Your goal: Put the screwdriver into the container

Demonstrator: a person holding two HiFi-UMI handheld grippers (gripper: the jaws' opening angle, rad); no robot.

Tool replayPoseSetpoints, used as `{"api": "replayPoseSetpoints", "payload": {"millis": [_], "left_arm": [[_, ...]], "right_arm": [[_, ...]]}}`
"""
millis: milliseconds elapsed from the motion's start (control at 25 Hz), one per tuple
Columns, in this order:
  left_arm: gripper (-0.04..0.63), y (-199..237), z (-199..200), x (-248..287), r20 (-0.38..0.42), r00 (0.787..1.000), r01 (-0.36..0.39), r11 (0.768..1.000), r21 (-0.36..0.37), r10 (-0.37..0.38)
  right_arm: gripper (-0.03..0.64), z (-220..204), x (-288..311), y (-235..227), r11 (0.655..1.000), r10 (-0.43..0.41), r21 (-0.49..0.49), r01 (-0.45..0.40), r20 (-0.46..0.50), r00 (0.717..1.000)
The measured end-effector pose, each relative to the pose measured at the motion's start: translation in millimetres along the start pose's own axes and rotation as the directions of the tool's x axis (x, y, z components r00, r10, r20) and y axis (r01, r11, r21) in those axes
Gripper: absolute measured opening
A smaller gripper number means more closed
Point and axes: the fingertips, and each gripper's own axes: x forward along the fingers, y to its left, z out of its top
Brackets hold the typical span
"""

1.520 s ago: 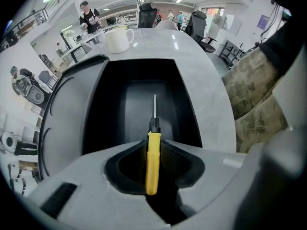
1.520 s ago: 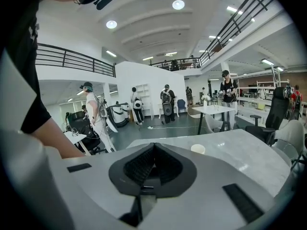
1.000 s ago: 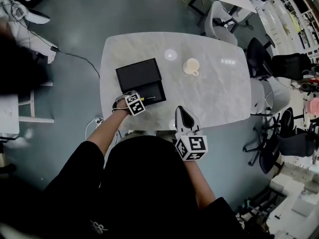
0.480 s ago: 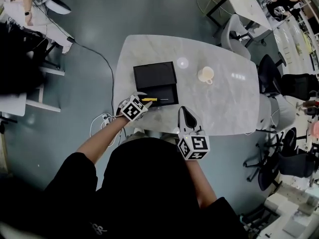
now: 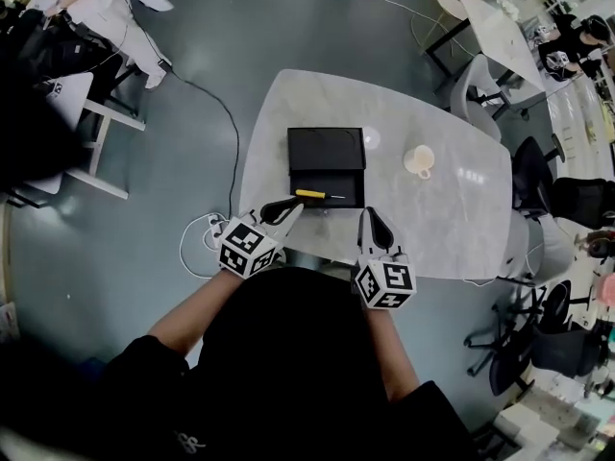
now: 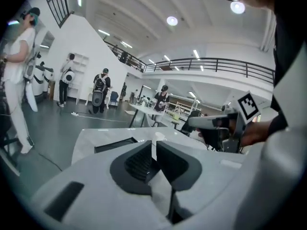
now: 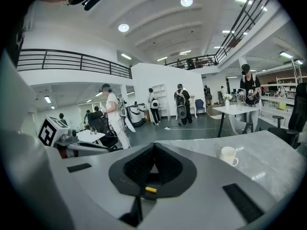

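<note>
The black container lies open on the marble table, and its dark edge also shows in the left gripper view. A yellow-handled screwdriver lies inside its near half, free of both grippers. My left gripper hovers at the table's near edge, just short of the container. Its jaws are closing to a narrow slit with nothing between them. My right gripper rests to the right of it, shut and empty.
A white cup stands on the table right of the container; the right gripper view shows the cup too. Chairs and another table stand beyond the far right side. A cable runs across the floor at left. People stand in the hall.
My left gripper has drawn back from the container toward the near edge, leaving the screwdriver in it, and its jaws have narrowed. The right gripper has hardly moved.
</note>
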Motion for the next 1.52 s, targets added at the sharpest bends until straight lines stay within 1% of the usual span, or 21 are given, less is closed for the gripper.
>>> {"api": "replayPoseSetpoints", "payload": {"millis": [120,200,280,400,560,640,800,1000,1240,1400,1520], "left_arm": [[0.019,-3.4,11.4,-15.1,0.018,0.996,-0.09,0.995,-0.037,0.091],[0.017,-3.0,23.3,-30.2,0.043,0.992,-0.117,0.992,-0.041,0.119],[0.017,-2.1,38.7,-43.9,0.091,0.986,-0.14,0.99,-0.014,0.141],[0.017,-0.6,56.5,-58.3,0.152,0.973,-0.182,0.983,0.021,0.176],[0.017,-1.8,64.7,-68.2,0.191,0.96,-0.22,0.974,0.056,0.206],[0.017,-2.6,65.8,-68.3,0.201,0.957,-0.226,0.971,0.075,0.207],[0.017,-3.5,67.3,-63.3,0.207,0.957,-0.22,0.973,0.067,0.202],[0.017,-10.0,71.8,-52.3,0.209,0.959,-0.211,0.973,0.087,0.19],[0.017,-14.5,72.7,-48.8,0.2,0.962,-0.218,0.965,0.147,0.187],[0.017,-20.6,71.5,-44.5,0.196,0.967,-0.193,0.973,0.13,0.165],[0.017,-18.4,71.1,-49.0,0.194,0.967,-0.191,0.974,0.124,0.165]], "right_arm": [[0.008,5.7,-3.6,2.9,1.0,-0.003,-0.001,0.003,0.011,1.0],[0.008,9.8,-3.4,15.5,1.0,0.002,0.007,-0.003,0.017,1.0],[0.008,14.3,-2.0,28.2,1.0,0.019,-0.002,-0.019,0.027,0.999],[0.008,15.5,-2.3,36.1,0.999,0.026,-0.04,-0.025,0.035,0.999],[0.008,22.2,-7.9,33.4,0.997,0.011,-0.081,-0.007,0.051,0.999],[0.008,28.5,-10.1,29.2,0.996,0.002,-0.092,0.004,0.067,0.998],[0.008,36.8,-12.6,23.8,0.995,-0.009,-0.099,0.017,0.083,0.997],[0.008,39.9,-15.5,20.6,0.996,-0.014,-0.088,0.022,0.091,0.996],[0.008,37.7,-19.2,16.6,0.996,-0.021,-0.081,0.028,0.088,0.996],[0.008,36.9,-20.2,12.5,0.997,-0.024,-0.077,0.031,0.089,0.996],[0.008,38.8,-18.1,19.7,0.997,-0.013,-0.076,0.02,0.092,0.996]]}}
